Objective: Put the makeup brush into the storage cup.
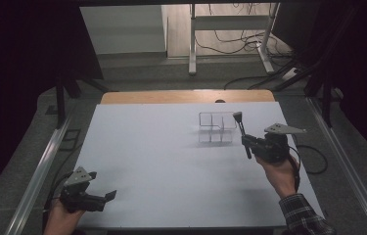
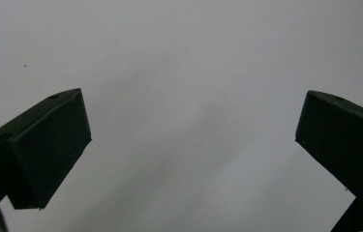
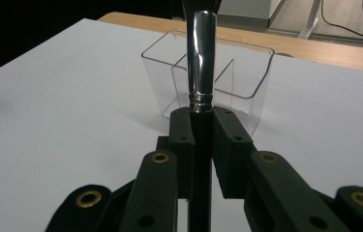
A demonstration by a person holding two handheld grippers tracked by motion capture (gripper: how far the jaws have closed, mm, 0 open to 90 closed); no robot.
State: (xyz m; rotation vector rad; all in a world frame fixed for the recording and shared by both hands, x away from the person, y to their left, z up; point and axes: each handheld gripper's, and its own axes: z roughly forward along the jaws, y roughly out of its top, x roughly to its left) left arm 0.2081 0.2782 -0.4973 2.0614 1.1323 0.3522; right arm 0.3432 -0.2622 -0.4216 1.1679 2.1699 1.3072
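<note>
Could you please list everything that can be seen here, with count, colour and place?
brush: one, black handle with a shiny silver collar, clamped upright in the right tool, just in front of the organizer
organizer: one, clear plastic with compartments, on the far right part of the table, nothing visible inside it
table: one, white top with a wooden strip along the far edge
desk frame: one, white metal legs, on the floor beyond the table, with black cables beside it
left tool: one, black, jaws open over bare table at the near left corner
right tool: one, black with a grey plate on top, shut on the brush
hands: two, each holding a tool; the right has a plaid sleeve
</note>
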